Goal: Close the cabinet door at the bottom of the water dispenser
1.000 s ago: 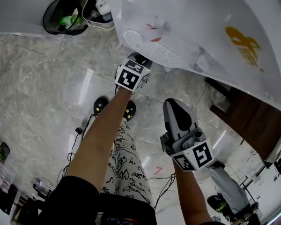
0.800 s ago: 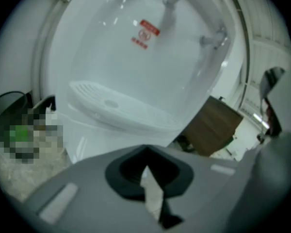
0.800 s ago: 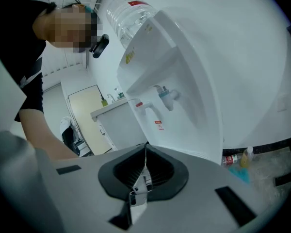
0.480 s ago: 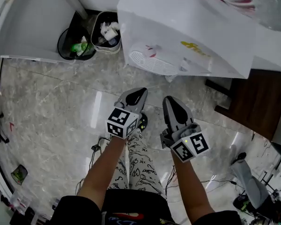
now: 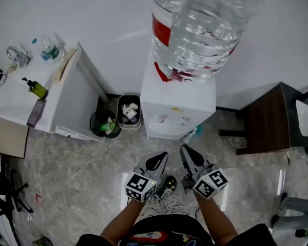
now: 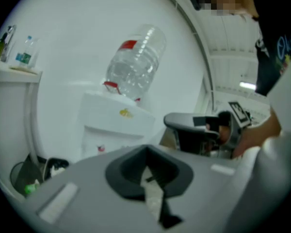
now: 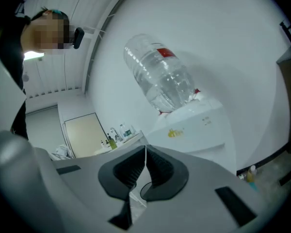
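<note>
1. The left gripper (image 6: 148, 169) has its fingers (image 6: 124, 174) pressed together, with nothing between them.
2. The right gripper (image 7: 145, 164) is the same: its fingers (image 7: 121, 174) are pressed together and hold nothing.
3. In the head view, both grippers sit side by side close to the person's body. They point forward at the dispenser (image 5: 177, 106) and are well apart from it. Neither touches anything.
4. The dispenser stands against the wall straight ahead, with an inverted bottle (image 5: 200, 29) on top.
5. The door is at the foot of the dispenser's front, on the side facing the person.
   - The steep head view foreshortens that panel, and each gripper's own body covers it in the gripper views.
   - No view shows whether the door is latched.
   - No leaf is seen standing out over the floor (image 5: 66, 188).
6. Two bins (image 5: 127, 111) stand just to the left of the dispenser, beside a white worktop (image 5: 15, 101). A dark table (image 5: 267, 117) stands to the right.
7. Step in hand, as a judgement: the person stands clear of the dispenser, and no push is under way. Either the door is already shut or the approach has not begun.
8. Next move, if the door is ajar:
   - Lower one gripper to the foot of the dispenser.
   - Set the pressed-together fingers flat on the door's free edge.
   - Push straight in until the door sits flush.
</note>
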Available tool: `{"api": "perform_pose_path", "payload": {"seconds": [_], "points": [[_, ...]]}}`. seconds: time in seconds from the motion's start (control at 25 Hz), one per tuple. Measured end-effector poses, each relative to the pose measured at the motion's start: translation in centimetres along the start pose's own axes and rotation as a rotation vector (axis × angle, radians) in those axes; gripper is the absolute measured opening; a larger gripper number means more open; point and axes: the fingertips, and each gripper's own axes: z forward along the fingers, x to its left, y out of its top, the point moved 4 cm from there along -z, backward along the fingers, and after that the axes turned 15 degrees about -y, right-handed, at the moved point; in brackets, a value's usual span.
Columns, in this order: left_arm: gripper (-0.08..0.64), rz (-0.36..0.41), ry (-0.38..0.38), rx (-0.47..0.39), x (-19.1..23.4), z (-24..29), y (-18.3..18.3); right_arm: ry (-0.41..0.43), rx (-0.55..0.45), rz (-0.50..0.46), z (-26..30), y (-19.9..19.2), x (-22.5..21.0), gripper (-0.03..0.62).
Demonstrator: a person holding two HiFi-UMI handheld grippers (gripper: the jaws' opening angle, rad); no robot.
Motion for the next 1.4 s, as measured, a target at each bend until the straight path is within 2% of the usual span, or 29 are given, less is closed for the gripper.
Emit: {"api": "perform_pose_path", "payload": {"seconds": [0.24, 0.48, 0.64, 0.84, 1.0, 1.24, 1.4], "points": [[-0.002, 0.043, 0.018, -0.103, -4.4, -3.4, 8.0, 0.108, -0.034, -0.101, -4.4, 5.2, 6.2, 0.017], [-0.002, 0.14, -0.004, -0.141, -7.1, -5.4, 12.1, 0.138, -0.096, -0.141, -6.5, 8.2, 9.3, 0.017], [-0.002, 0.151, -0.013, -0.154, -7.3, -6.3, 13.0, 0.147, -0.124, -0.161, -6.9, 8.7, 10.6, 0.017], [-0.002, 0.147, -0.043, -0.188, -7.4, -6.5, 13.8, 0.163, -0.1, -0.232, -7.2, 8.1, 11.9, 0.015], [-0.002, 0.172, -0.06, -0.177, -7.4, -6.8, 14.2, 0.144, -0.097, -0.221, -7.1, 8.1, 12.1, 0.015], [-0.002, 0.143, -0.086, -0.177, -7.4, -6.7, 13.6, 0.136, -0.103, -0.164, -7.1, 7.8, 11.8, 0.015], [-0.002, 0.153, -0.108, -0.158, -7.8, -6.8, 13.1, 0.122, -0.093, -0.155, -7.2, 7.4, 11.7, 0.015]]}}
